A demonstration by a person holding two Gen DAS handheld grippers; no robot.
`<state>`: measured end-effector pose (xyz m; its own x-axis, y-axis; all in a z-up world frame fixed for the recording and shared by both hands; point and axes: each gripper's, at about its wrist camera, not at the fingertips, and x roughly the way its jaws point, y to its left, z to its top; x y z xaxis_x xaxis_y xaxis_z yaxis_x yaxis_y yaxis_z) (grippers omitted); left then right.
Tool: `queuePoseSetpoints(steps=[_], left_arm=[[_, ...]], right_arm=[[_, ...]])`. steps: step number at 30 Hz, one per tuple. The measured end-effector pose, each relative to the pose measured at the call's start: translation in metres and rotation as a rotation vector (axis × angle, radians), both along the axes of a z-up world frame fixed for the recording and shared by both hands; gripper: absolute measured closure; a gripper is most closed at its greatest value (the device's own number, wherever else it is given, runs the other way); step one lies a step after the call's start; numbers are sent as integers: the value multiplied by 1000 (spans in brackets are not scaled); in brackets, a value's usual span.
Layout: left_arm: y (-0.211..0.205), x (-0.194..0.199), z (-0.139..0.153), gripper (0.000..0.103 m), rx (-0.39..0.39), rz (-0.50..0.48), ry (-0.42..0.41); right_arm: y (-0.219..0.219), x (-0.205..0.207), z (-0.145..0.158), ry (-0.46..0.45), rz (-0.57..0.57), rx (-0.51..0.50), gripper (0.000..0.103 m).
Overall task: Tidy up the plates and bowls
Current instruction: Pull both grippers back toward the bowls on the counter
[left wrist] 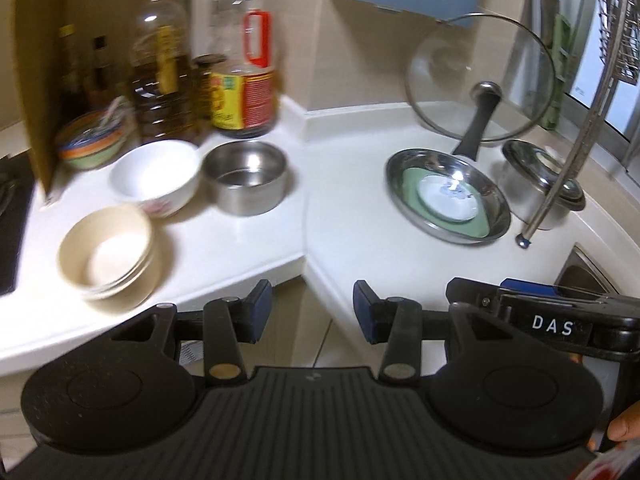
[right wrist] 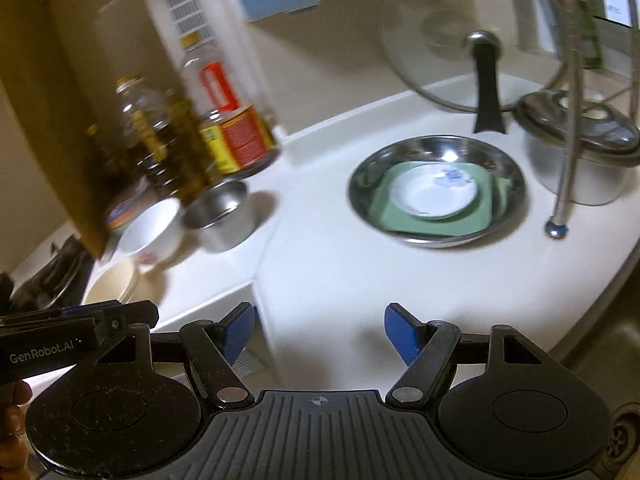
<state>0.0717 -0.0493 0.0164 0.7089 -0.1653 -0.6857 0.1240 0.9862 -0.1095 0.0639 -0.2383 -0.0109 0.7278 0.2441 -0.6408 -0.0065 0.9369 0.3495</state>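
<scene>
Both grippers I run tip down over the countertop [left wrist: 352, 240] edge, empty: left gripper [left wrist: 312, 312] jaws part-spread, right gripper [right wrist: 319, 334] jaws wider apart, nothing between. Steel dish [right wrist: 436, 196], holding green plate [right wrist: 460, 224] and white saucer [right wrist: 434, 194], lies at twelve to one o'clock; white bowl [left wrist: 156, 176], steel bowl [left wrist: 244, 176] and cream bowls [left wrist: 108, 252] sit at ten o'clock. Bare counter lies between, the rack leg [left wrist: 524, 240] bounding it at two o'clock.

white corner counter [left wrist: 360, 248], beige walls [left wrist: 352, 40]

Black left gripper [left wrist: 312, 312], blue pads, right gripper [right wrist: 319, 330] lettered GenRobot.AI
</scene>
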Motion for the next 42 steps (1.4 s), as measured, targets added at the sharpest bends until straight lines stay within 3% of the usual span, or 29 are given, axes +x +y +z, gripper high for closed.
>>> queuePoseSetpoints(steps=[18, 42], left_arm=[[70, -28, 1, 61, 13, 164, 17], [155, 6, -15, 61, 1, 239, 63]], right_arm=[[68, 7, 1, 8, 184, 11, 31], [157, 53, -17, 54, 289, -27, 31]])
